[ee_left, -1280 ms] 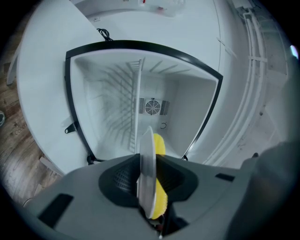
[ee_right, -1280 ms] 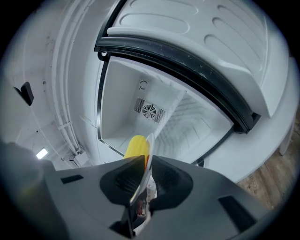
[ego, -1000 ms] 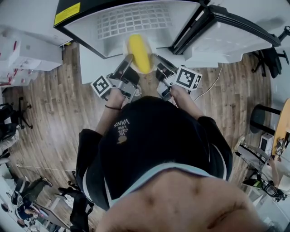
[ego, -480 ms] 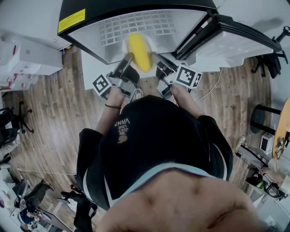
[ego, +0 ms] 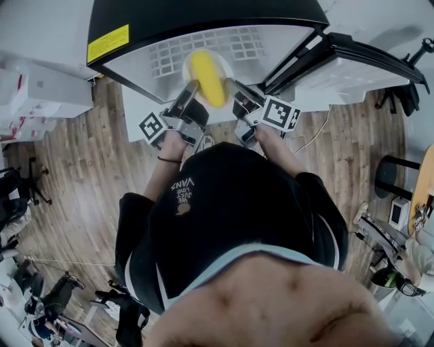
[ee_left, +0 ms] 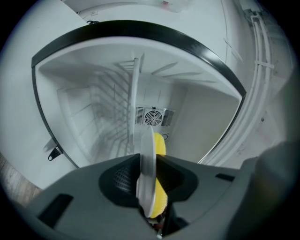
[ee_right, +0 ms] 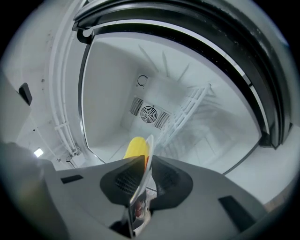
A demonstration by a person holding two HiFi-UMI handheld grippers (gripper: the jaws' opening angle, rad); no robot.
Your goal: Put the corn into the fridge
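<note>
Change since a second ago: both grippers, plate and corn carried toward 12 o'clock, deeper into the fridge mouth; more of the black fridge top in view; grip on the plate unchanged.

Grippers: two.
- Left gripper (ego: pixel 190 90): grey plastic, ribbed dark pads, jaws pressed onto the plate rim at the plate's 7 o'clock.
- Right gripper (ego: pixel 234 89): same build, jaws pinching the rim at the plate's 4 o'clock, the plate seen edge-on between them.

Marker cubes (ego: pixel 152 127): two, white with black squares, one per gripper.

Plate (ego: pixel 188 68): one, white, round, thin, smooth, held between the two grippers.

Corn (ego: pixel 207 78): one, yellow, oblong, pebbled surface, lying on the plate with its long axis from 6 to 12 o'clock, at the fridge's open mouth, seen against the rack in the head view.

Fridge (ego: pixel 203 20): one, black top with a yellow label, smooth white interior.

Rack (ego: pixel 169 47): one, white wire grid.

Fan grille (ee_left: pixel 153 117): one, round slotted vent in the back wall.

Door (ego: pixel 352 61): one, swung open at 2 o'clock, white liner.

Floor (ego: pixel 74 169): wood planks.
</note>
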